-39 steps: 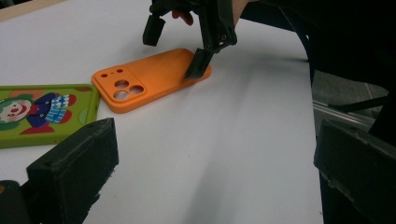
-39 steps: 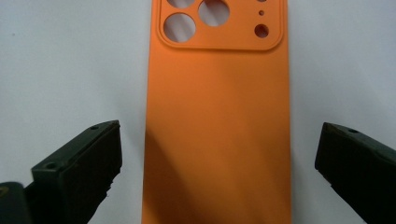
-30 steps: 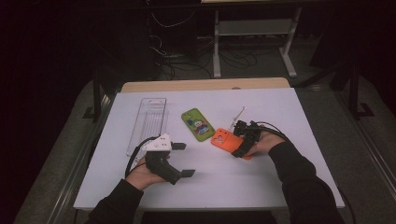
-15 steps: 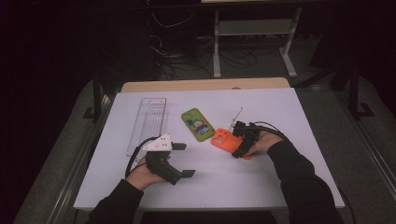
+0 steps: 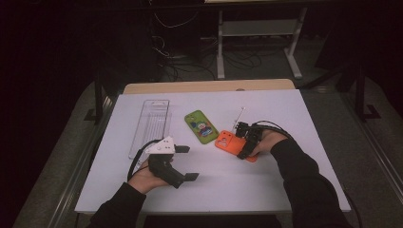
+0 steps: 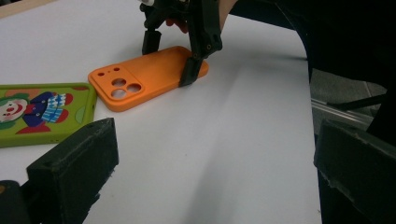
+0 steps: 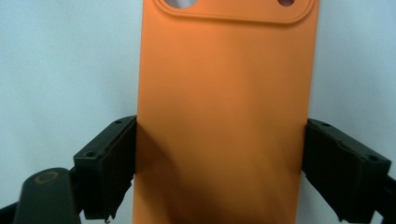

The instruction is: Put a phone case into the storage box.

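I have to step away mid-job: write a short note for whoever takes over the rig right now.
Right tongs: jaws astride the orange phone case, one on each long edge, and just been closing; pads look to be touching its sides. The case lies flat on the white table, not lifted.
Left tongs: open, empty, idle near the table's front.
Green cartoon case lies beside the orange one; clear plastic tray at far left.
Done: right tongs placed around the orange case.
Left: probably firm the grip, then lift it.
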Demonstrator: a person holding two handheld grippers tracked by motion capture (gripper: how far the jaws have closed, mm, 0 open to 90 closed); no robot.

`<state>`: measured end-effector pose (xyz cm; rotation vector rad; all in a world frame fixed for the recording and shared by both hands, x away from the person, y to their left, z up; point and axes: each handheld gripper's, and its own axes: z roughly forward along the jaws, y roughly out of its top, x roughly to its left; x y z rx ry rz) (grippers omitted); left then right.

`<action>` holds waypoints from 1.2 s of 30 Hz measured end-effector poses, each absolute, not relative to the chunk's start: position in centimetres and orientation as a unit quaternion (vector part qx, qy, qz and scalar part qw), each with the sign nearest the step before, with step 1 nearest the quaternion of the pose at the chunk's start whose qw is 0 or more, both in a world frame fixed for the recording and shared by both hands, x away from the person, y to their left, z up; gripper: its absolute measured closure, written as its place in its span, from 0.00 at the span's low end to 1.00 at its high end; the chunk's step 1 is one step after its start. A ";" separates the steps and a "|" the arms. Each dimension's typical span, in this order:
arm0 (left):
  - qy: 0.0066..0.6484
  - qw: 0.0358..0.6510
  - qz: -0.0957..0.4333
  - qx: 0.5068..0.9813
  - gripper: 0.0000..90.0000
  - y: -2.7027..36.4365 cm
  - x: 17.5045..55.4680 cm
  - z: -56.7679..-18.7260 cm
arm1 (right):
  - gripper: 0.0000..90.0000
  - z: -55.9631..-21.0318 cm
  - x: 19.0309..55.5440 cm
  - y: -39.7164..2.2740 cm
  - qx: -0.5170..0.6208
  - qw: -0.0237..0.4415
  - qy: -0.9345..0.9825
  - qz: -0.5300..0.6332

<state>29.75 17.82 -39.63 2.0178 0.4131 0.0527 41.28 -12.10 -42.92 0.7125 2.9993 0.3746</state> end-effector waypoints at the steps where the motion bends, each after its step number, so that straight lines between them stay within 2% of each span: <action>1: 0.173 0.515 0.021 0.839 0.00 17.8 29.7 -39.6 | 0.16 -42.9 41.3 -12.0 0.230 0.020 0.966 0.119; 12: 0.171 0.512 0.022 0.842 0.00 18.0 29.8 -39.5 | 0.17 -42.7 41.1 -12.3 0.228 0.028 0.966 0.118; 23: 0.164 0.496 0.018 0.852 0.00 18.4 31.0 -38.1 | 0.17 -40.2 40.2 -14.2 0.221 0.027 0.959 0.177; 31: 0.137 0.472 0.005 0.871 0.00 17.0 32.4 -37.4 | 0.17 -39.0 39.3 -15.1 0.216 0.033 0.955 0.201; 36: 0.130 0.481 0.000 0.867 0.00 15.9 33.6 -36.6 | 0.17 -38.4 38.9 -15.5 0.214 0.033 0.954 0.207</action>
